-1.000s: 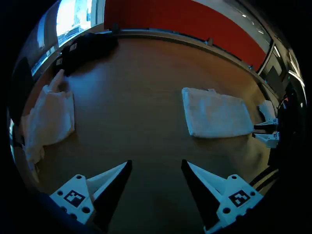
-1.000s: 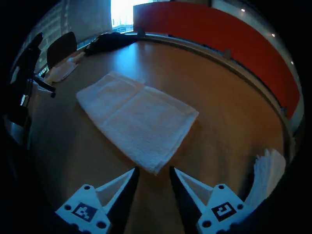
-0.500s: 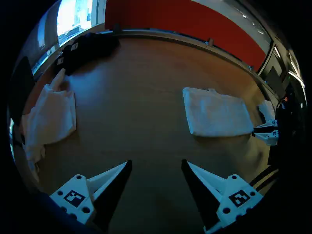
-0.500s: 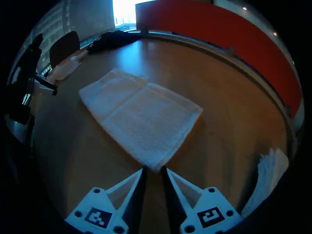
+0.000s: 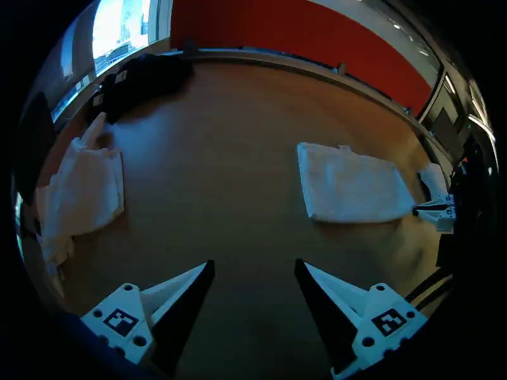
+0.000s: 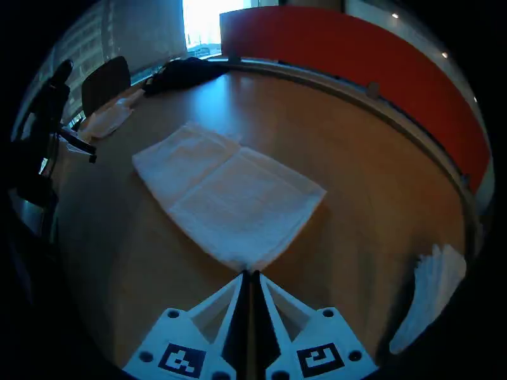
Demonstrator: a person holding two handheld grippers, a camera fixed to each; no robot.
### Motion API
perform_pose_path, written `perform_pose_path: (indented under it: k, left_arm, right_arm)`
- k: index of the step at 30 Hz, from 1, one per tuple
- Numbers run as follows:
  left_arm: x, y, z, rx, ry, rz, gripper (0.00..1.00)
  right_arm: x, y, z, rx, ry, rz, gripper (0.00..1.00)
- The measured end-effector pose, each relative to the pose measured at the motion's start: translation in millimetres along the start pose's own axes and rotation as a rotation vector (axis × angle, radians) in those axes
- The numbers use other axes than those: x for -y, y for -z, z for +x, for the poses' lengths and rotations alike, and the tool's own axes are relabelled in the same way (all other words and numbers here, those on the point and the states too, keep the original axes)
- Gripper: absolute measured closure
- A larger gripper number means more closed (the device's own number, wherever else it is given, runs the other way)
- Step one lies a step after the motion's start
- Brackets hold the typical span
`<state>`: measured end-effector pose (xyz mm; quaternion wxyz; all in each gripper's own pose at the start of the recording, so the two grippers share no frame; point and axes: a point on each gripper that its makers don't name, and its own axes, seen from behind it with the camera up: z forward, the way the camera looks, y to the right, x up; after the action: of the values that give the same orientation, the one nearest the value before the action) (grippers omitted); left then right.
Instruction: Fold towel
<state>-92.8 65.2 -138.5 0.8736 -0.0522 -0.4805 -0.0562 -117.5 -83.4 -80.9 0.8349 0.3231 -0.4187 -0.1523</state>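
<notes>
Towel (image 6: pixel 228 196) lay flat on worktop (image 6: pixel 361 190), centre of right gripper view. Folded at least once: top layer over wider lower layer, strip exposed at upper left. Further fold judged still to do. Right tongs (image 6: pixel 250 278) closed, tips at towel's near corner, lower centre of frame; whether cloth pinched, could not tell. Left tongs (image 5: pixel 253 265) open over bare wood, lower centre of left gripper view; towel well apart, right of frame. Crumpled cloth (image 5: pixel 82 190) at left edge.
</notes>
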Motion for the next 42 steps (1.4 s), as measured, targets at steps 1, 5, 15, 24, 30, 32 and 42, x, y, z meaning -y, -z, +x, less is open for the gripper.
perform_pose_path:
  k: [1,5,15,24,30,32,42]
  left_arm:
    - [0.0,0.0,0.4,-0.001,0.0,0.0,0.06]
    - [0.2,0.0,2.2,-0.003,0.001,-0.002,0.06]
    - [-0.6,2.2,8.0,-0.014,0.007,-0.01,0.06]
    - [-1.9,4.6,6.3,-0.012,0.009,-0.016,0.06]
    - [-3.1,6.7,4.1,-0.009,0.009,-0.019,0.06]
    - [-3.8,6.9,4.0,-0.009,0.01,-0.021,0.06]
    - [-7.3,9.0,1.6,-0.01,0.012,-0.027,0.06]
  right_arm:
    - [-0.6,2.3,2.7,-0.006,0.001,-0.005,0.94]
    - [-3.3,13.0,15.1,-0.033,0.005,-0.022,0.93]
    - [-9.3,51.6,52.5,-0.111,0.057,-0.06,0.93]
    - [-10.7,82.2,82.2,-0.169,0.104,-0.076,0.93]
    - [-13.2,97.1,95.9,-0.191,0.129,-0.081,0.93]
    - [-15.1,99.5,98.7,-0.195,0.132,-0.085,0.93]
    - [-15.8,94.8,101.0,-0.188,0.144,-0.085,0.93]
